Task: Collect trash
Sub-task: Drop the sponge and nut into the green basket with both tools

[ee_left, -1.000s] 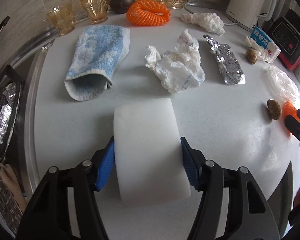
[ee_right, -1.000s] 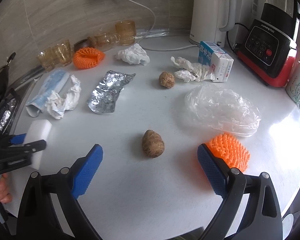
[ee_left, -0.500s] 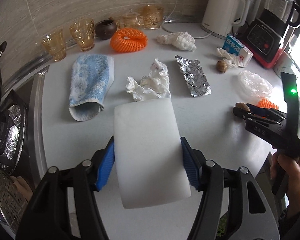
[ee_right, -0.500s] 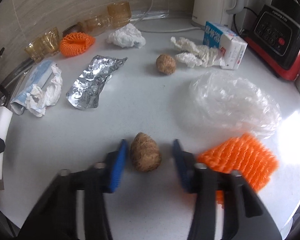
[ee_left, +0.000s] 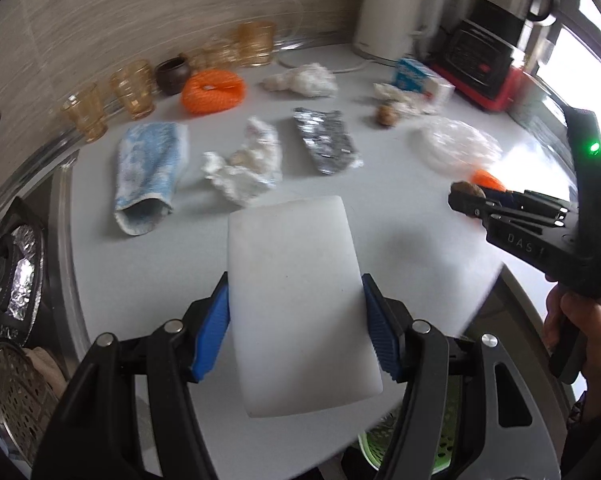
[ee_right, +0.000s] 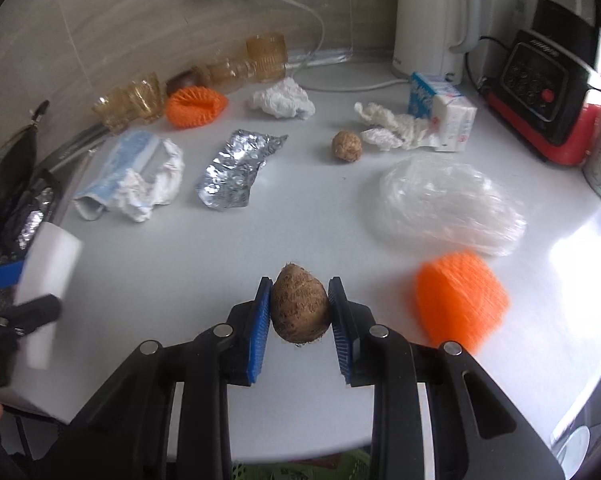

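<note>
My left gripper [ee_left: 296,316] is shut on a white foam block [ee_left: 296,300] and holds it above the white counter [ee_left: 400,220]; it also shows in the right wrist view [ee_right: 46,276]. My right gripper [ee_right: 299,310] is shut on a brown fuzzy lump [ee_right: 298,308], lifted near the counter's front edge; the lump shows in the left wrist view [ee_left: 466,191]. Trash on the counter: crumpled paper [ee_left: 244,168], foil [ee_left: 326,144], a white wad [ee_left: 304,82], a second brown lump [ee_right: 346,146], clear plastic wrap [ee_right: 444,204], orange foam net [ee_right: 458,300].
A blue towel [ee_left: 148,168], an orange ring [ee_left: 213,91], amber glasses [ee_left: 132,88], a white kettle [ee_right: 430,20], a milk carton [ee_right: 440,110] and a red-black appliance [ee_right: 552,80] stand around. A stove [ee_left: 8,272] lies left. A green basket [ee_left: 440,448] sits below the counter edge.
My right gripper closed on the brown lump and lifted it. My left gripper rose and drew back with the foam block still in it.
</note>
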`<state>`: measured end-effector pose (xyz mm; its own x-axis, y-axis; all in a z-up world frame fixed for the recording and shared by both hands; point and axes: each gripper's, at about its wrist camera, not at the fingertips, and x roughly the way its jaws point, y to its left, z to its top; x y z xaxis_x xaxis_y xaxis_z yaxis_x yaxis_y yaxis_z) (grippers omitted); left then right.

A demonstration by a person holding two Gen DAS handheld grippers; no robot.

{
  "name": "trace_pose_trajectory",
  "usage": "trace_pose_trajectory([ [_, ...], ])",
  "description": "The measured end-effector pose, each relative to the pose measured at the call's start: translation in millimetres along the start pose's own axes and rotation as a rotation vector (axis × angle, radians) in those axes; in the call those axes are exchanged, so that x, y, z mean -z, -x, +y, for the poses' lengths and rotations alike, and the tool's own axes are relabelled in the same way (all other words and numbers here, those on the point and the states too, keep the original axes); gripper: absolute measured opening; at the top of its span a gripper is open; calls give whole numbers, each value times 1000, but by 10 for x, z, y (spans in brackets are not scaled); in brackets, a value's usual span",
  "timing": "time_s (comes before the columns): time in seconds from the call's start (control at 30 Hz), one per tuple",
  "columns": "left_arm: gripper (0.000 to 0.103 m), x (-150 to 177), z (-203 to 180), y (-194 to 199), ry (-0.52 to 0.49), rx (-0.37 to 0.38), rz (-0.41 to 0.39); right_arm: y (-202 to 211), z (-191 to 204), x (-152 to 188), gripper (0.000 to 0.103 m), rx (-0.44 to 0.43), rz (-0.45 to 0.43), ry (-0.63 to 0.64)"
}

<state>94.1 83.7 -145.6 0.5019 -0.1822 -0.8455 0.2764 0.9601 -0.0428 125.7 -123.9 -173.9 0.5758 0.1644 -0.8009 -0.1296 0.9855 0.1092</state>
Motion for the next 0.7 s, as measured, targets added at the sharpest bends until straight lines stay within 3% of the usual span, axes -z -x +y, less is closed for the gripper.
trace_pose_trajectory([
  [0.33, 60, 473, -1002, 76, -179, 243, 91, 896, -317, 773, 29, 48, -3, -48],
  [0.57, 62, 840, -1578, -70, -284, 276, 205, 1161, -604, 1380, 29, 50, 47, -106],
  [0.7, 74, 973, -1740, -117, -282, 244, 251, 1239, -685, 1570, 29, 28, 60, -107],
])
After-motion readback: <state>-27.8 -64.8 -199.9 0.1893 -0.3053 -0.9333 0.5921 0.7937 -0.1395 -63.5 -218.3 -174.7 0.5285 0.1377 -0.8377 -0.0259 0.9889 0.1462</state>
